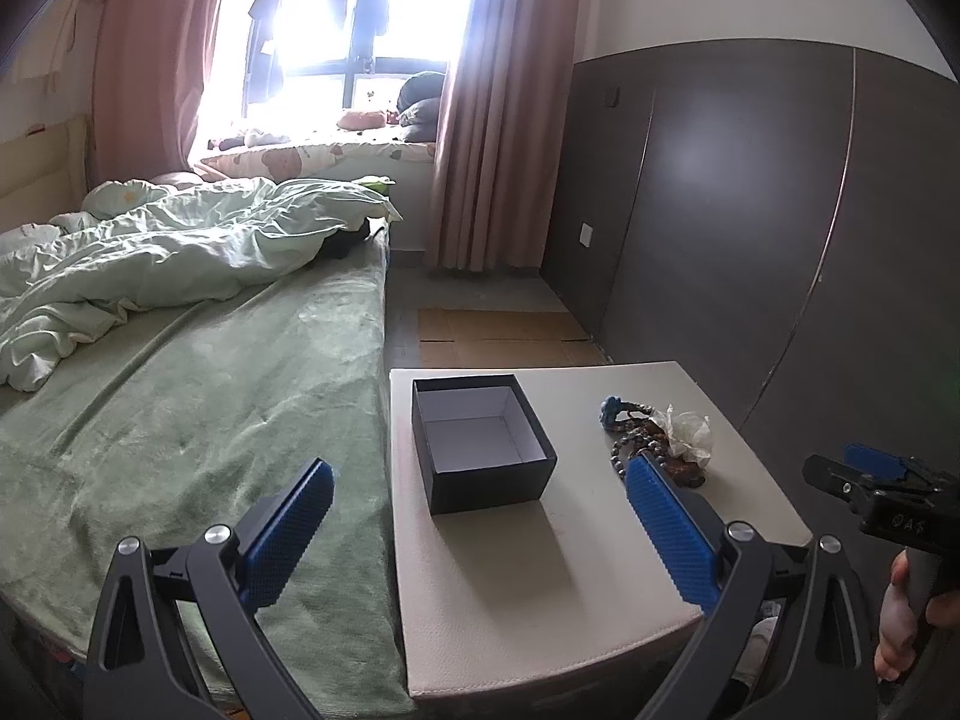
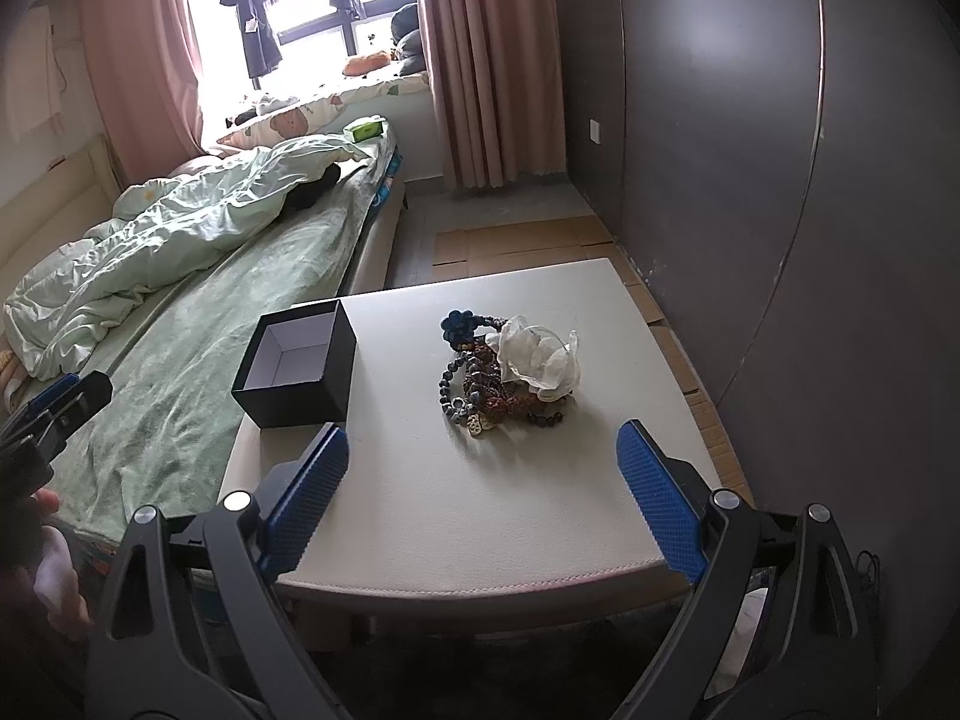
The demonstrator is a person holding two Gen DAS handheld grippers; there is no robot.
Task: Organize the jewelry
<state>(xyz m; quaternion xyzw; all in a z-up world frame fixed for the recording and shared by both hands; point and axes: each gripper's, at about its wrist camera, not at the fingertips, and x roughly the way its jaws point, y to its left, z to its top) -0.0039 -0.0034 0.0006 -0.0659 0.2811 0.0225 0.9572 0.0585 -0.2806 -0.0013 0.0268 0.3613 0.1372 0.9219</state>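
Bedroom clutter frames a pale, padded square tabletop (image 2: pixel 480 510) that sits low beside a bed with a green cover (image 2: pixel 180 372), and nearly everything that matters lies on that surface.

Nearest, at the bottom of the right wrist view, the right claw (image 2: pixel 483 474) hangs above the near edge of the tabletop with its 2 blue ribbed pads spread wide and nothing between them. The left claw (image 1: pixel 480 516), at the bottom of the left wrist view, is just as wide open and just as empty, straddling the near left part of the tabletop.

Further in, the tangled heap of beaded bracelets and necklaces (image 2: pixel 486 384) lies at the centre of the right wrist view, well apart from the pads. A blue flower-shaped bead piece (image 2: pixel 457 322) tops its far left side, and a crumpled white gauzy pouch (image 2: pixel 540 360) leans against its right side. To the left stands the open black square cardboard box with a white lining (image 2: pixel 300 366), empty, near the tabletop's left edge.

Judging by this layout, the step in hand is a first pick from the heap. It would go best if the right claw came down over 1 outlying strand at the near edge of the pile, not the knotted middle, closing low against the surface. Strands may snag and drag others along, so a slow lift seems wise. The left claw could steady the light box against tipping.

Beyond, pink curtains (image 2: pixel 480 60) flank a bright window.
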